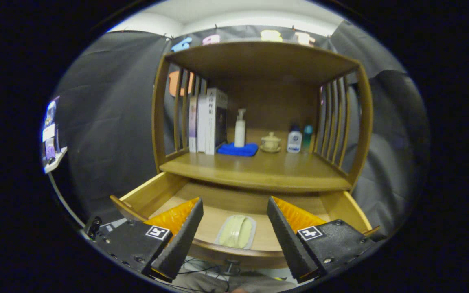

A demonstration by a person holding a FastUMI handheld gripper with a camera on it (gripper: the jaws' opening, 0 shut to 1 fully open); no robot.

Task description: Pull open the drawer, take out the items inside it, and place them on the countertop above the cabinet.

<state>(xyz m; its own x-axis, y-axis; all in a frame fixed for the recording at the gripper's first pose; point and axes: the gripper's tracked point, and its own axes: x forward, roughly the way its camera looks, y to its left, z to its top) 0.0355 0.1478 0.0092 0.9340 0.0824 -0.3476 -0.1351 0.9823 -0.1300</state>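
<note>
While tongs (234, 228) gape, packet (236, 232) between them, in open drawer (153, 195)

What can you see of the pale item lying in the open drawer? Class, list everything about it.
The pale item is a yellowish-green, rounded oblong lying flat in what looks like a clear, light-edged wrapper or tray. It rests on the wooden floor of the open drawer, near the front rail, touching nothing else that I can see. It sits between and just beyond the spread fingers of the tool, which is open and not touching it. What it is made of is unclear.
</note>
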